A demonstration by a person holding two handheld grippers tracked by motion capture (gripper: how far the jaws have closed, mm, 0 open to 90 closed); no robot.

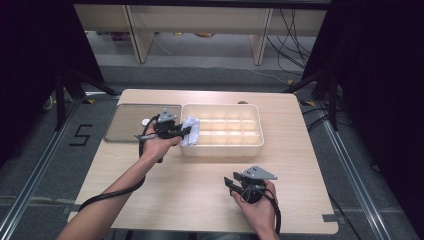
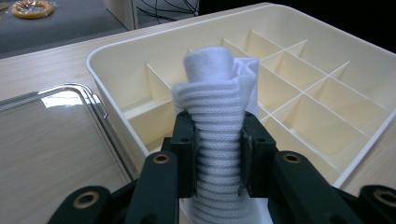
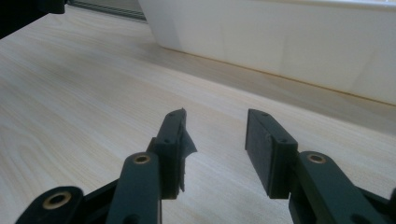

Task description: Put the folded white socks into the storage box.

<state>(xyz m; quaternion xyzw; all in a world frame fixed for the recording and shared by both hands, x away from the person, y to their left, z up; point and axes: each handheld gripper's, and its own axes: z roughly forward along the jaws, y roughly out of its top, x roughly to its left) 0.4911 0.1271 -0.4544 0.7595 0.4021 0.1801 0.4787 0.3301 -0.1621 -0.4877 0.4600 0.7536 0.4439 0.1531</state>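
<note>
A rolled white ribbed cloth [image 2: 219, 116] stands upright between the jaws of my left gripper [image 2: 217, 154], which is shut on it. In the high view the same cloth [image 1: 190, 129] hangs over the left end of the cream divided box [image 1: 224, 148], with the left gripper [image 1: 183, 133] just left of the box wall. The box's inner cells [image 2: 322, 112] lie beyond the cloth and hold nothing I can see. My right gripper [image 1: 231, 184] rests low near the table's front, jaws apart with nothing between them; in its own view [image 3: 215, 140] the bare wood shows through the gap.
A shiny metal tray [image 1: 131, 121] lies flat to the left of the box, its rim [image 2: 100, 112] close to the box's corner. The box's white outer wall [image 3: 280, 37] rises ahead of the right gripper. Dark stands and cables flank the table.
</note>
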